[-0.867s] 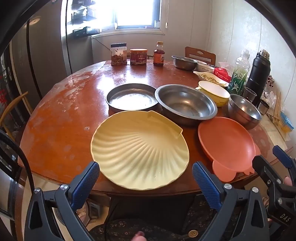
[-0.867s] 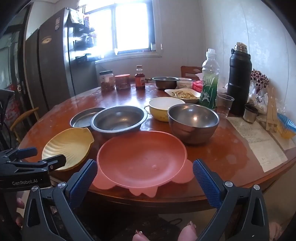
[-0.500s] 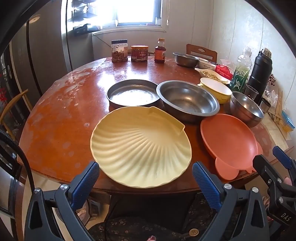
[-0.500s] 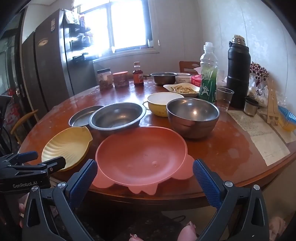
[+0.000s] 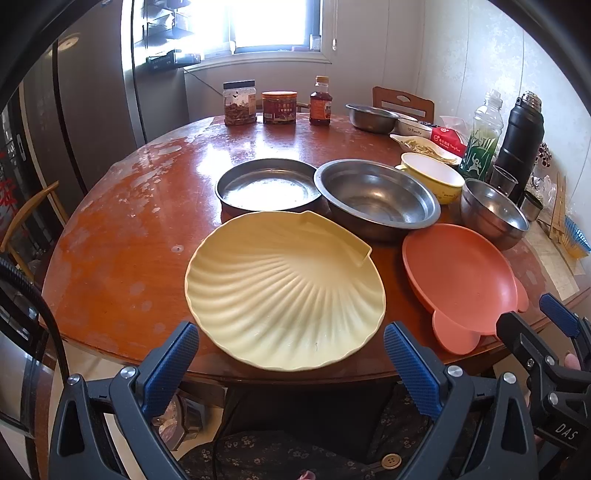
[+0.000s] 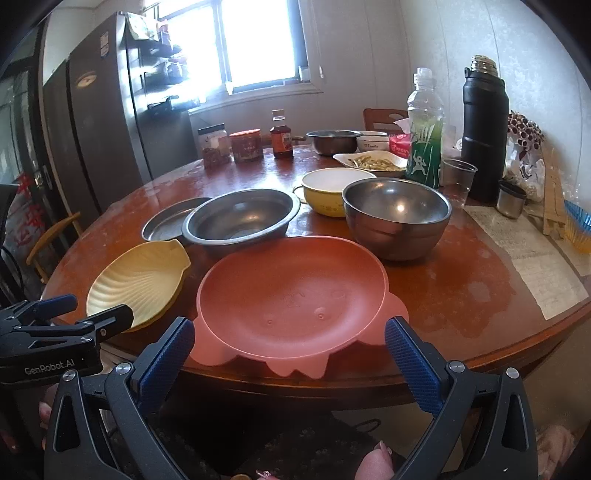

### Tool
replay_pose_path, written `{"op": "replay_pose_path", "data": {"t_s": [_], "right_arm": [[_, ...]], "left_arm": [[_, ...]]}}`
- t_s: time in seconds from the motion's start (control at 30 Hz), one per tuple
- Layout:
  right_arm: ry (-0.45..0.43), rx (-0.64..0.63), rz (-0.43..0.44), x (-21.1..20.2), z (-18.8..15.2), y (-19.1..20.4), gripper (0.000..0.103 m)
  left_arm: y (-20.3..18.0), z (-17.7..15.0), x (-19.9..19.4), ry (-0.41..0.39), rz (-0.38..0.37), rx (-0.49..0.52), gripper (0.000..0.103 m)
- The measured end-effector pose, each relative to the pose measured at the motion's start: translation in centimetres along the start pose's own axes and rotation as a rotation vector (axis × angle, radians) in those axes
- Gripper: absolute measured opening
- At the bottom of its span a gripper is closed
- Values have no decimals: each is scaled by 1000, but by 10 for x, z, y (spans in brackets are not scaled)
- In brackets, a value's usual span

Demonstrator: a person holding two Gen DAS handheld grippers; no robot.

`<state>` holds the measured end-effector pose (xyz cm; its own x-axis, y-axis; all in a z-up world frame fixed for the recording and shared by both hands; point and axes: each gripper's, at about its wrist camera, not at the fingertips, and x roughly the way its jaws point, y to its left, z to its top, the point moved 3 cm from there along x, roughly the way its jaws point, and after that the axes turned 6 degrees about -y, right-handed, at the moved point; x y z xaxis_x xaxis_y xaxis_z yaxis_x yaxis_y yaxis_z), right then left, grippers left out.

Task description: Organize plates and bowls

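home kitchen — round table (image 5: 122, 206) | fridge (image 6: 103, 122) | thermos (image 6: 484, 136) — window (image 5: 275, 22)

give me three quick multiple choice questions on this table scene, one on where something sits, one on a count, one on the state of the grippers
1. What lies directly ahead of the left gripper?
A. shell-shaped yellow plate
B. black thermos
C. glass jar

2. How many empty steel dishes stand just behind the two plastic plates?
A. one
B. three
C. five

3. Both grippers are:
A. shut on plates
B. open, holding nothing
C. out of view

Answers: 1 A, the plate sits between its fingers' line. 2 B, steel pan, wide steel bowl, deep steel bowl. 3 B, the right gripper also gapes before the pink plate.
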<state>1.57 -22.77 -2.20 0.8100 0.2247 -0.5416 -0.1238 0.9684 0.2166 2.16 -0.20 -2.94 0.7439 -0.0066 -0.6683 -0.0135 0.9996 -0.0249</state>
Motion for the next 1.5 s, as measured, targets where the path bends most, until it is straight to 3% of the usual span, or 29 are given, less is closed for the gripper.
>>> {"op": "replay_pose_path", "data": {"t_s": [1.5], "right_arm": [[47, -38, 17, 4, 6, 20, 103]], "left_arm": [[12, 0, -4, -14, 11, -18, 101]]}}
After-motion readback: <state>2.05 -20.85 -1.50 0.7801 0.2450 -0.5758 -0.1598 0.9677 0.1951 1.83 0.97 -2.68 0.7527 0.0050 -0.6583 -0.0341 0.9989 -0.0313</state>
